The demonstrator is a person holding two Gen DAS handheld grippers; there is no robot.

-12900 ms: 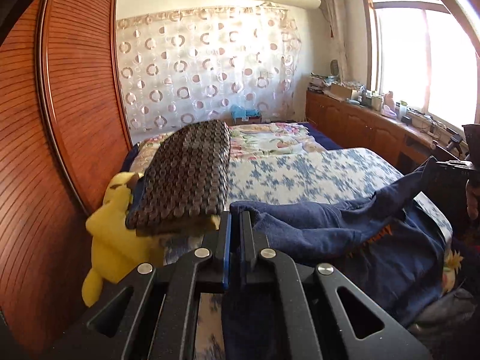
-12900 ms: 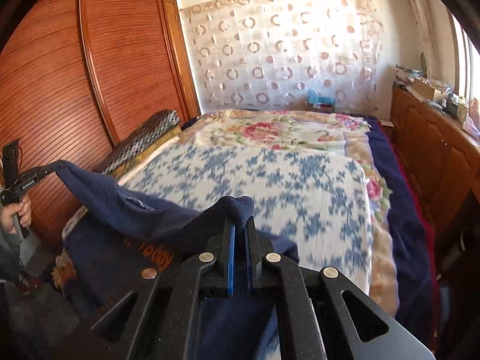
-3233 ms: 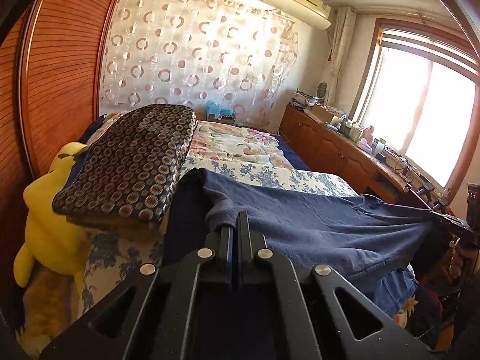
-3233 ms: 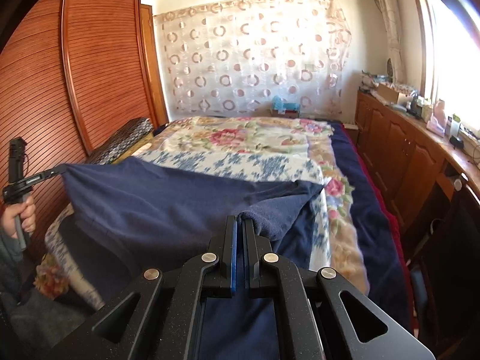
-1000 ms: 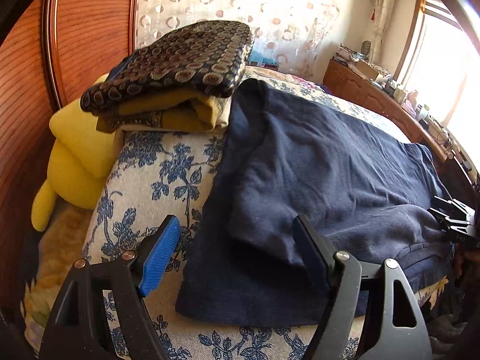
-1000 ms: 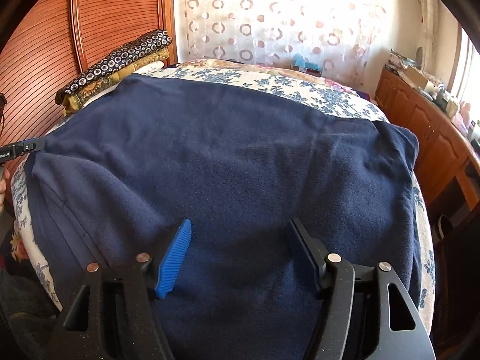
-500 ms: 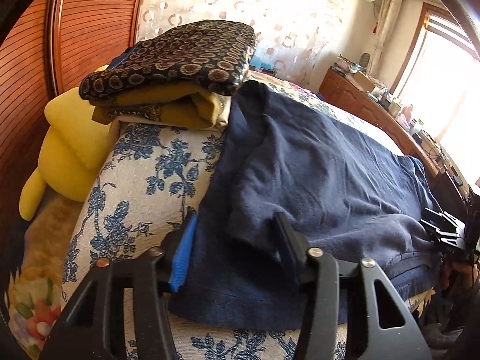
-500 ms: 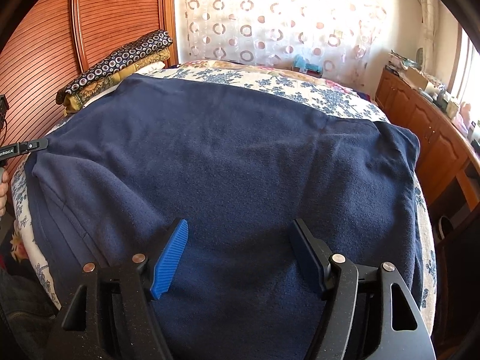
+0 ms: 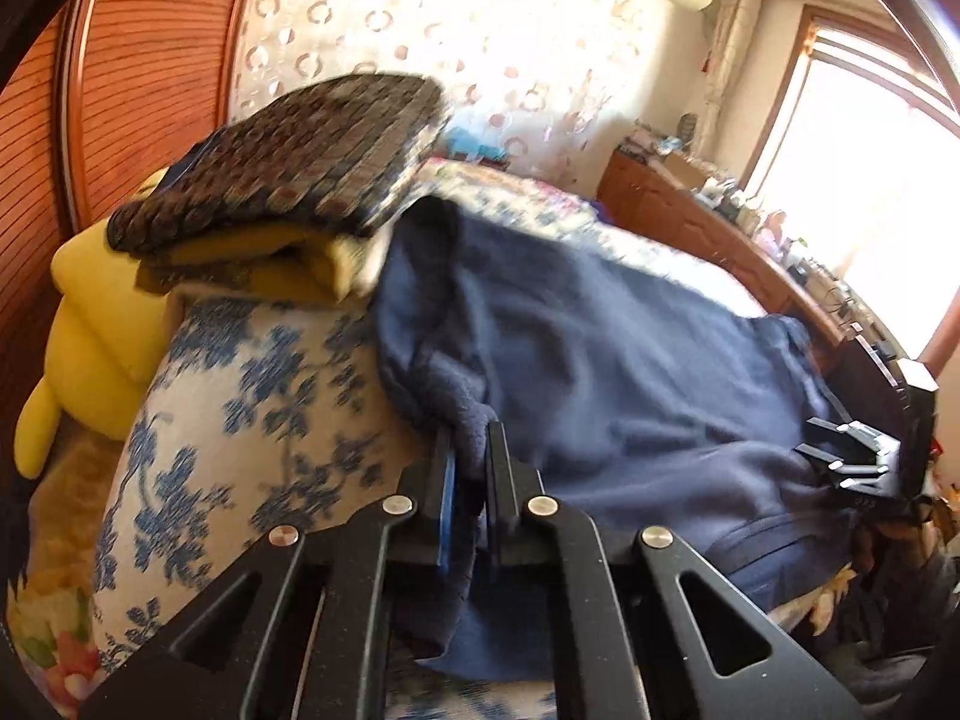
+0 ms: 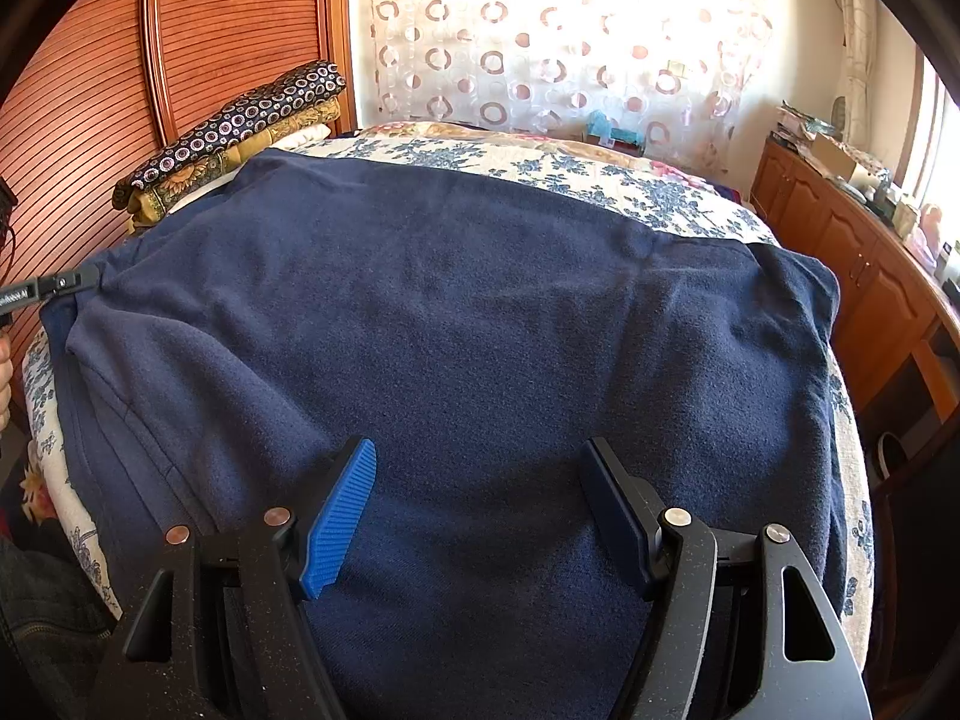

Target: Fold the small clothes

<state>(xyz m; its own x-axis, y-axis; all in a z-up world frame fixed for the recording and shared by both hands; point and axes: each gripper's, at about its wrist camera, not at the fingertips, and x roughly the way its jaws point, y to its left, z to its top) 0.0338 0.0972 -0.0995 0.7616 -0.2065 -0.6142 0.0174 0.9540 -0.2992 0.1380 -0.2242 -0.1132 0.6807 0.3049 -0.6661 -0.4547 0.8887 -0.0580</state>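
A navy blue fleece garment (image 10: 468, 312) lies spread flat on the bed with the blue floral cover (image 10: 600, 180). My left gripper (image 9: 469, 450) is shut on the garment's near left edge (image 9: 462, 414) and holds a bunch of fabric between its fingers. The left gripper also shows at the far left of the right wrist view (image 10: 66, 285), at the garment's corner. My right gripper (image 10: 480, 480) is open and empty, hovering just above the garment's near edge. It shows at the right of the left wrist view (image 9: 852, 450).
A stack of folded patterned blankets (image 9: 288, 180) lies along the bed's left side, with a yellow plush toy (image 9: 90, 324) beside it. A wooden wardrobe (image 10: 180, 48) stands to the left. A wooden cabinet (image 10: 852, 252) with clutter runs along the right wall.
My left gripper went from open over the garment's left edge to shut on it, bunching the fabric. My right gripper stayed open above the spread garment.
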